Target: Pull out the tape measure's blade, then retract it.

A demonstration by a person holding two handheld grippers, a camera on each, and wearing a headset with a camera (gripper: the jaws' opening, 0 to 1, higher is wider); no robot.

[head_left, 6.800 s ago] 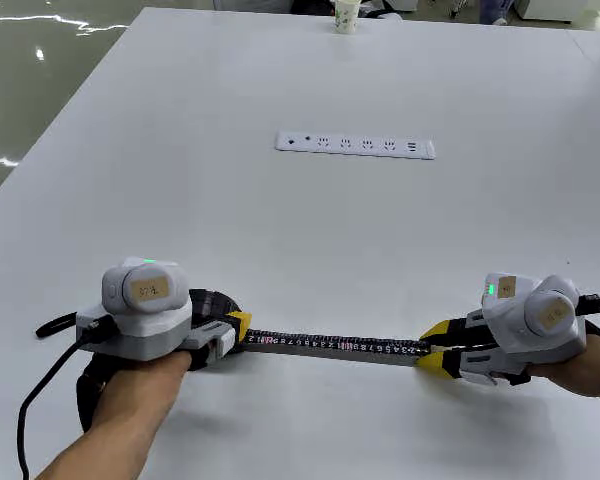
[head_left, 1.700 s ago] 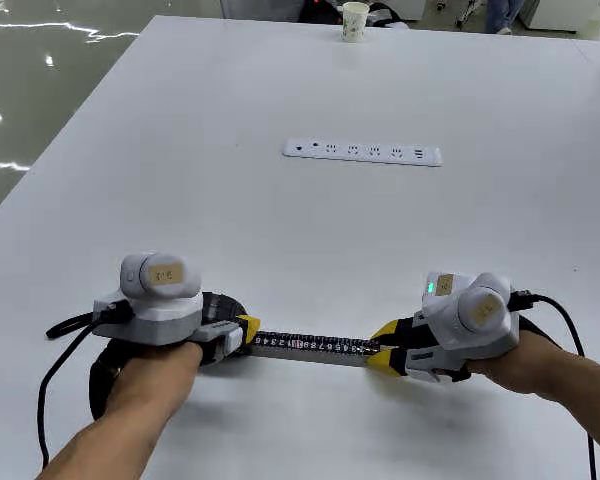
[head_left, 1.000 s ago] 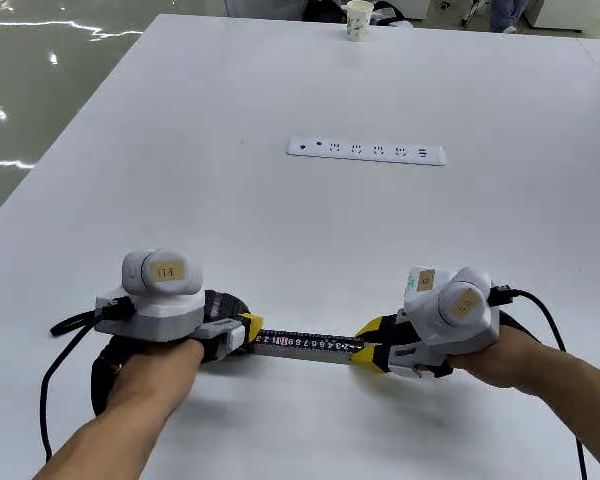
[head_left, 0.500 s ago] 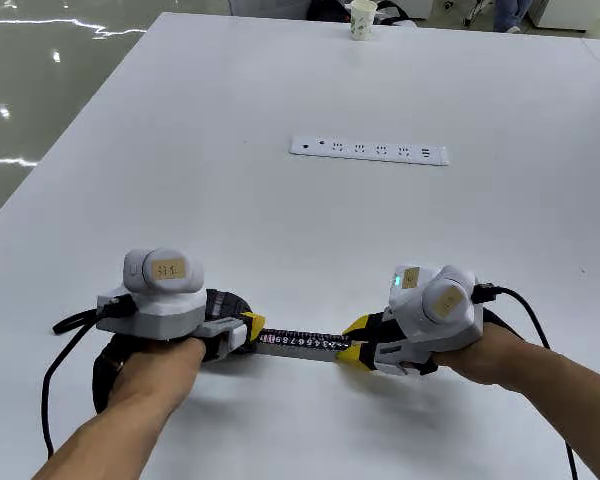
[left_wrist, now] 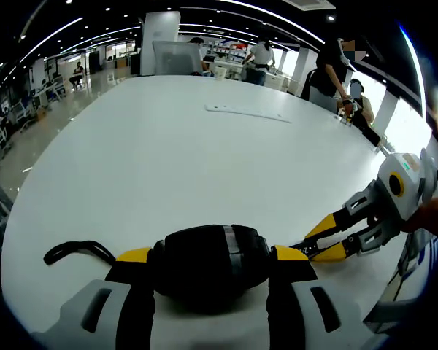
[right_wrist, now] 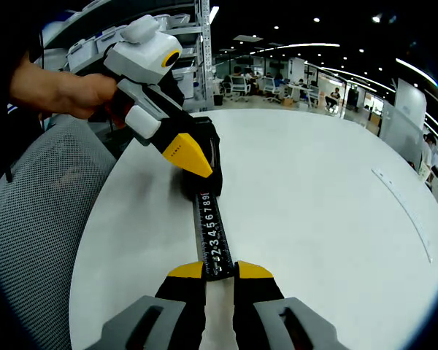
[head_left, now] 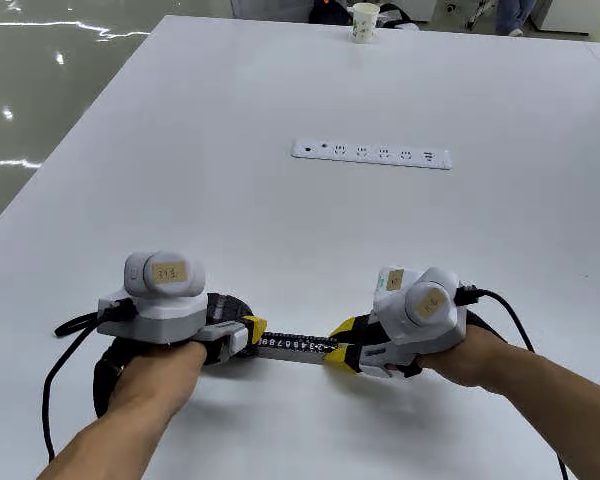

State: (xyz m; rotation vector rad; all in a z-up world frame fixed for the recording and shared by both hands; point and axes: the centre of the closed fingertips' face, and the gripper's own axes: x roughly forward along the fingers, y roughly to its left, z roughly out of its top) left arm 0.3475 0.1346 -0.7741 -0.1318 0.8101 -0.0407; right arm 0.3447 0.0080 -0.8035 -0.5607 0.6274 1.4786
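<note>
A white table (head_left: 180,150) carries a power strip (head_left: 370,155) (white too), a paper cup (head_left: 365,20) and the tape measure (left_wrist: 212,262).

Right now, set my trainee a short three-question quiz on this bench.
1. True or false: the right gripper is shut on the blade.
2. What does the left gripper hold? A) a hammer B) the tape case C) a screwdriver
3. Fill in: the blade's printed numbers face ___.
Key: 1 true; 2 B; 3 up.
</note>
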